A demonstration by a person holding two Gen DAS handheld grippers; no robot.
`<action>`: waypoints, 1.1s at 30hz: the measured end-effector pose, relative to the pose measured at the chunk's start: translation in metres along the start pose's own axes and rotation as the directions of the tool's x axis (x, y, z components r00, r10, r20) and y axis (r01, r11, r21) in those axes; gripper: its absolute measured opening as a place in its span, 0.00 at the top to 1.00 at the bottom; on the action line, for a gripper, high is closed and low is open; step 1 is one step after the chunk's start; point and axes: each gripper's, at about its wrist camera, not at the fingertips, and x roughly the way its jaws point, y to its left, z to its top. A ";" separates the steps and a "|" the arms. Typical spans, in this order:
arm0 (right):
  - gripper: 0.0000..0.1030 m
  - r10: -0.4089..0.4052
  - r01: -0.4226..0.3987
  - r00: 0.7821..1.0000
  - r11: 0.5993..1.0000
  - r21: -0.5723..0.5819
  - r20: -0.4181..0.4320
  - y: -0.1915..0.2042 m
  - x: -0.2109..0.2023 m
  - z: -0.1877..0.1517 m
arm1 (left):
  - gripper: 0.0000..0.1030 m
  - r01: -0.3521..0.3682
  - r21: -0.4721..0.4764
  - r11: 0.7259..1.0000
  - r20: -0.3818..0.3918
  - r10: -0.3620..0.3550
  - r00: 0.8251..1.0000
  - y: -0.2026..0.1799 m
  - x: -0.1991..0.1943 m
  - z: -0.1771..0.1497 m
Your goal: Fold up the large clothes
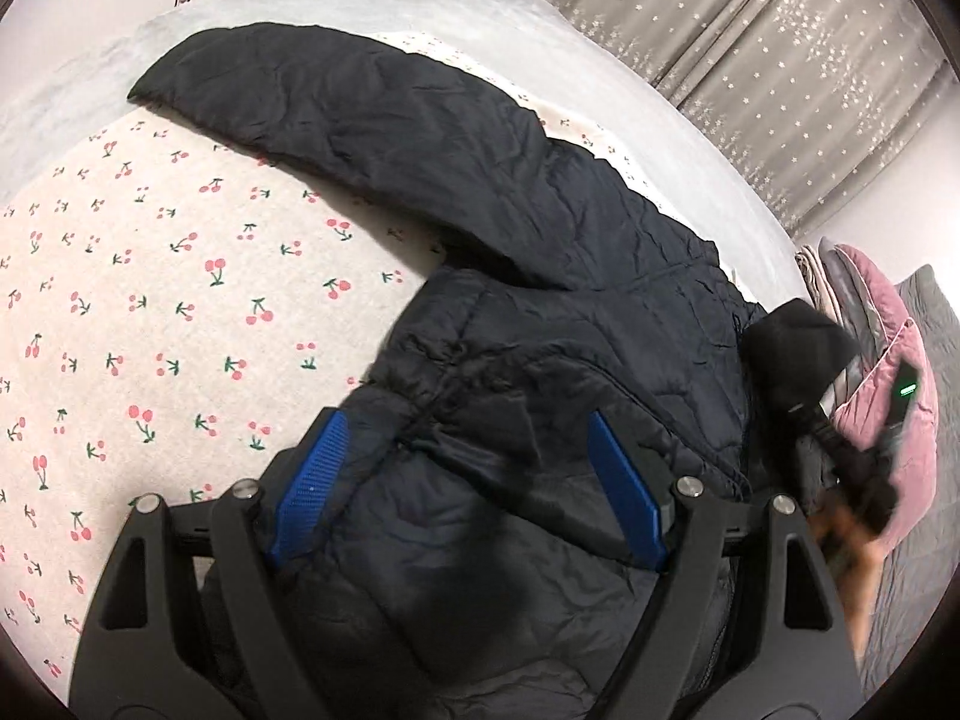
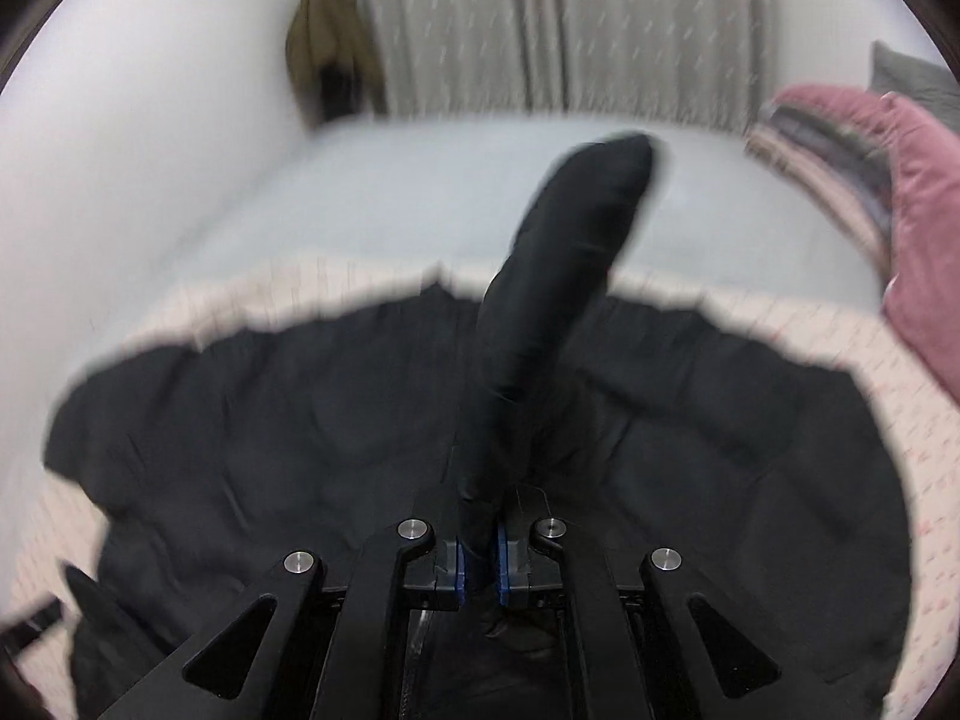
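A large black puffer jacket [image 1: 540,312] lies spread on a cherry-print sheet [image 1: 150,300] on the bed. One sleeve [image 1: 360,114] stretches out toward the far left. My left gripper [image 1: 474,468] is open, its blue pads [image 1: 312,480] hovering over the jacket body near its edge. My right gripper [image 2: 478,564] is shut on the jacket's other sleeve [image 2: 558,300], which stands up lifted above the jacket body [image 2: 300,450]. The right wrist view is blurred by motion. The right gripper and sleeve also show at the right of the left wrist view [image 1: 804,360].
A grey blanket [image 1: 600,60] covers the far side of the bed. Pink and grey pillows [image 1: 882,360] are stacked at the right. Star-patterned curtains [image 1: 780,60] hang behind. An olive coat [image 2: 336,60] hangs on the wall.
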 end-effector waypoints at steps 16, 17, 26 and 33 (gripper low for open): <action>0.29 0.144 -0.141 0.986 0.989 0.043 -0.084 0.016 0.024 -0.026 | 0.21 0.025 -0.032 0.999 -0.023 -0.025 0.999 0.008 0.002 0.004; 0.29 0.142 -0.139 0.985 0.990 0.035 -0.095 0.014 0.032 -0.029 | 0.21 0.029 -0.033 0.999 -0.023 -0.030 0.999 0.009 0.002 0.006; 0.26 0.381 -0.380 0.924 0.915 0.134 0.022 -0.006 -0.049 -0.036 | 0.21 0.046 -0.234 0.971 0.027 -0.040 0.999 0.076 -0.011 0.034; 0.24 0.153 -0.125 0.966 0.982 0.140 -0.206 -0.044 -0.122 -0.137 | 0.21 -0.026 -0.374 0.927 0.072 0.057 0.996 0.137 -0.019 0.065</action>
